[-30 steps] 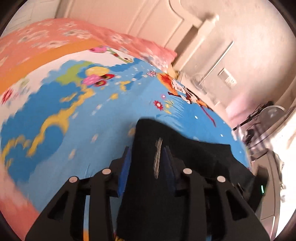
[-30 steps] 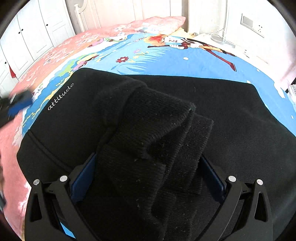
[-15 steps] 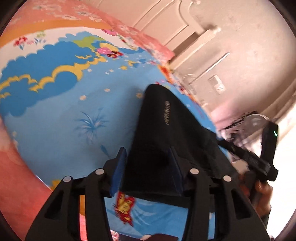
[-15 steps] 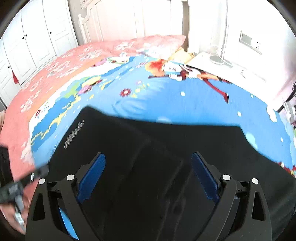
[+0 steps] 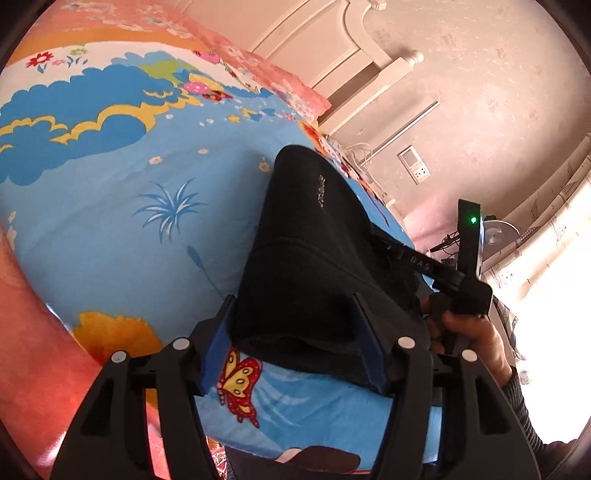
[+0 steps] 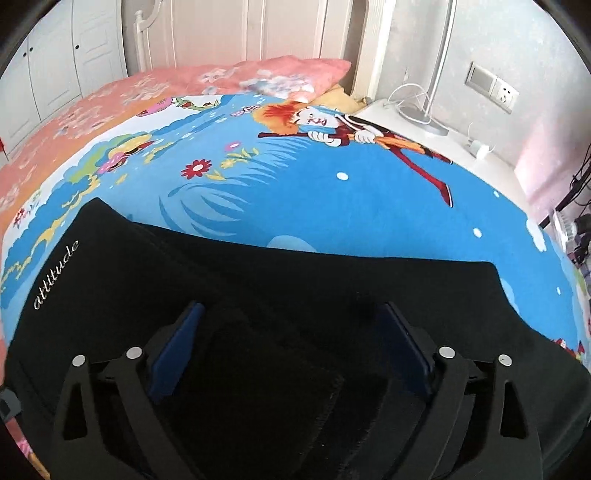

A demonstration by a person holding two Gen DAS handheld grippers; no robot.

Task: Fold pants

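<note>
Two sets of black two-finger tongs with blue pads work over a pair of black knit pants (image 6: 258,280) that lies folded on a bed covered by a bright blue cartoon-print sheet (image 6: 295,184). The pants form a wide dark slab across the near part of the bed, with the silver word "attitude" running along the left end in the right wrist view.

Left tongs (image 5: 291,339): the jaws have just been opening, and they stand apart now with the near end of the folded pants (image 5: 314,258) lying between the two pads. The left pad shows a sliver of sheet beside the cloth; whether the right pad touches the cloth I cannot tell. A butterfly printed on the sheet (image 5: 238,380) shows just below the pants' edge.

Right tongs (image 6: 291,343): the jaws have just been widening slightly and stand wide apart above the pants, and a ribbed cuff lies flat on the slab between the pads, clear of both.

In the left wrist view the right tongs (image 5: 402,254) reach across the far side of the pants, carried by the person's right hand (image 5: 469,332) with a striped sleeve behind it.

Beyond the sheet lie a pink floral pillow (image 6: 266,75), a white headboard (image 6: 236,33), and a white bedside stand with a grey lamp base and cable (image 6: 424,118).
</note>
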